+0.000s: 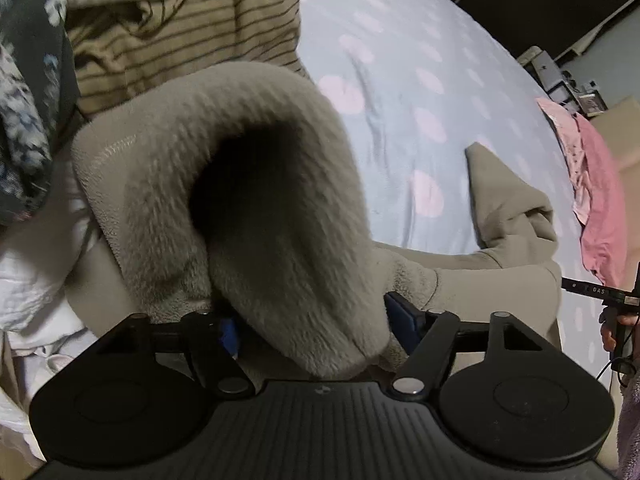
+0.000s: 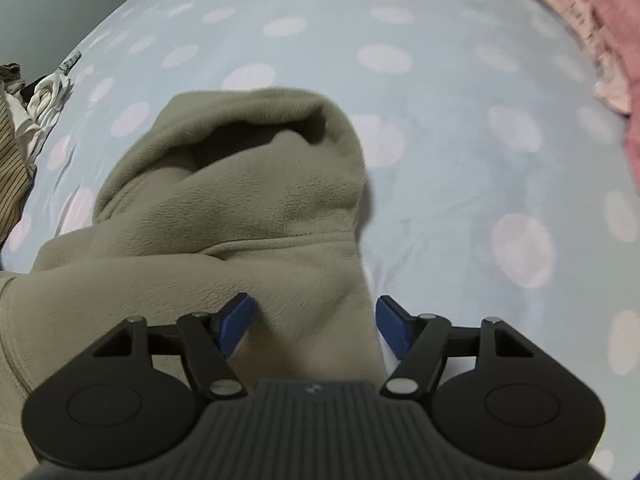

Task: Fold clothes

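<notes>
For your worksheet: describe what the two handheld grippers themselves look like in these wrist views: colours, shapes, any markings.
Both match. The left gripper and right gripper each have a ribbed black body, two round black discs at the sides, black link arms with silver pivot pins, and blue finger pads. A small pale mark sits at the top centre of each body.

1. The left wrist view looks from just behind the left gripper (image 1: 316, 328), forward and steeply down along its blue fingers, very near the grey fleece garment (image 1: 256, 200), which fills the middle.
2. The right wrist view sits the same way behind the right gripper (image 2: 316, 326), facing steeply down, also very near the garment (image 2: 240, 216).
3. Both views share the garment, the dotted bed sheet (image 1: 420, 80) (image 2: 440, 80), the pink cloth (image 1: 600, 208) (image 2: 600, 40) and the striped cloth (image 1: 192, 28) (image 2: 12, 152).
4. At the right edge of the left view, a part of the other gripper's black frame (image 1: 600, 292) is visible.
</notes>
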The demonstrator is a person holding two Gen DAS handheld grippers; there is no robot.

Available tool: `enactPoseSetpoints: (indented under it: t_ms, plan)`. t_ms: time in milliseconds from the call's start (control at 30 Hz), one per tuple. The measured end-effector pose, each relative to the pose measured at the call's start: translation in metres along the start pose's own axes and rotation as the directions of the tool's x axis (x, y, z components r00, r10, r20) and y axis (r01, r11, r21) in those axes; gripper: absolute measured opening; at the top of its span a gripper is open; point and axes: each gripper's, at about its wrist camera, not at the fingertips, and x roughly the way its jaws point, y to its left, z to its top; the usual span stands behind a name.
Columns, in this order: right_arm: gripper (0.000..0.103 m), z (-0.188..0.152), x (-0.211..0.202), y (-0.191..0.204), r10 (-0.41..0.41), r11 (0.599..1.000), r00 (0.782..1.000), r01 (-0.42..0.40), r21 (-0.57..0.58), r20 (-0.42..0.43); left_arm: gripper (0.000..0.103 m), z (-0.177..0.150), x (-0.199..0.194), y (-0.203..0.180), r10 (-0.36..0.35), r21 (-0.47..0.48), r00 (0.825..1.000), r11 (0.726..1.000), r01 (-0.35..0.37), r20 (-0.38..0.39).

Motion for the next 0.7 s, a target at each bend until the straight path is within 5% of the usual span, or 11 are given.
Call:
enactPoseSetpoints:
  t_ms: [200,300,367,467,700]
  plan:
    - [0.079,0.006,0.040,-0.013,0.081,0.995,0.995,-0.078,0.056,-0.056,0.031,0.004,0.007,-0.003,-0.013,0.000,1.000,1.000,0.013,-0.006]
    - [0.058,0.003,0.049,-0.005,0.070,0.997,0.995,-0.069,0.019,-0.075,0.019,0.006,0.005,-0.006,-0.008,0.024,1.000,1.000,0.008,0.009]
    - [0.026,0.001,0.047,0.001,0.025,0.999,0.997,-0.027,-0.022,-0.070,0.016,0.007,0.002,-0.009,-0.009,0.042,1.000,0.999,0.008,0.024]
    - [0.015,0.000,0.029,0.000,0.009,1.000,0.999,-0.009,-0.011,-0.035,0.013,0.007,-0.006,-0.017,-0.006,0.076,0.998,0.997,0.001,0.064]
    - [0.010,-0.005,-0.051,0.018,-0.142,0.989,0.982,0.147,-0.034,0.121,0.011,0.011,-0.047,-0.048,-0.073,0.180,0.973,0.983,0.033,0.219]
